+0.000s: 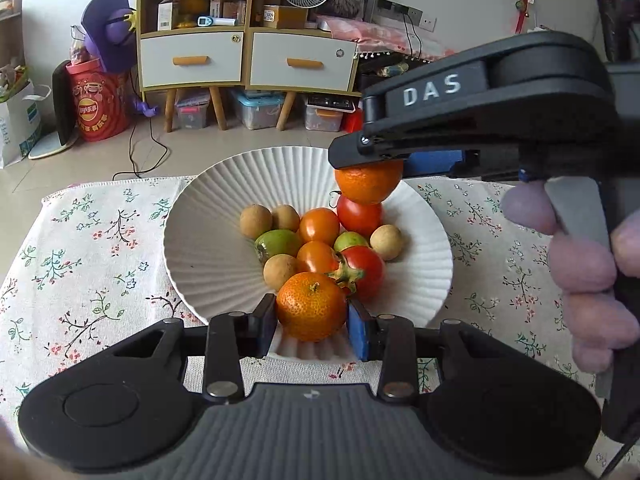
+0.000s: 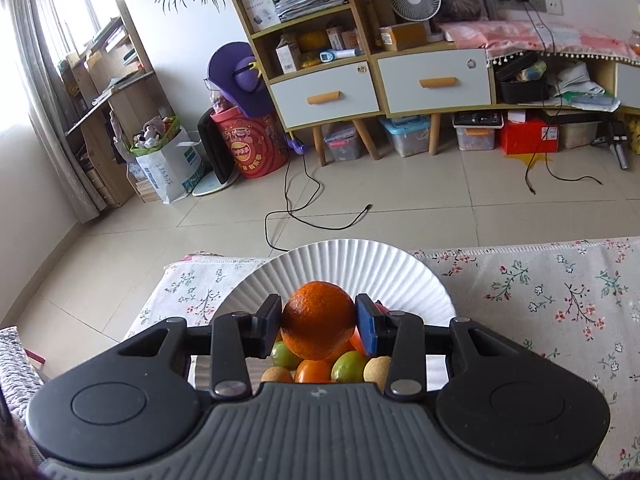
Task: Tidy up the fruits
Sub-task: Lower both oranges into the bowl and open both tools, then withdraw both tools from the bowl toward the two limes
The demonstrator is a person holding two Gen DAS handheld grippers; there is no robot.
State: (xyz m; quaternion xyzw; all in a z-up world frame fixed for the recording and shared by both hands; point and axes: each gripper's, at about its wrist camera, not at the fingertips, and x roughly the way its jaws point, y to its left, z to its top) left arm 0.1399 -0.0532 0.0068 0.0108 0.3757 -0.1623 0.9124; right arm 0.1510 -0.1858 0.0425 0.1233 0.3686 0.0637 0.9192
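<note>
A white ribbed bowl (image 1: 208,240) on the floral tablecloth holds several fruits: tomatoes (image 1: 358,214), small brown longans (image 1: 256,220), green fruits (image 1: 278,242). My left gripper (image 1: 312,326) is shut on a mandarin (image 1: 311,306) at the bowl's near rim. My right gripper (image 2: 318,324) is shut on another mandarin (image 2: 318,320), held just above the pile; in the left wrist view this mandarin (image 1: 368,182) hangs under the right gripper over the bowl's far right side. A gloved hand (image 1: 580,264) grips the right gripper's handle.
The floral tablecloth (image 1: 92,248) lies on both sides of the bowl (image 2: 340,260). Beyond the table edge are tiled floor with a black cable (image 2: 304,216), a shelf cabinet (image 2: 380,76), storage boxes and a red bin (image 2: 248,148).
</note>
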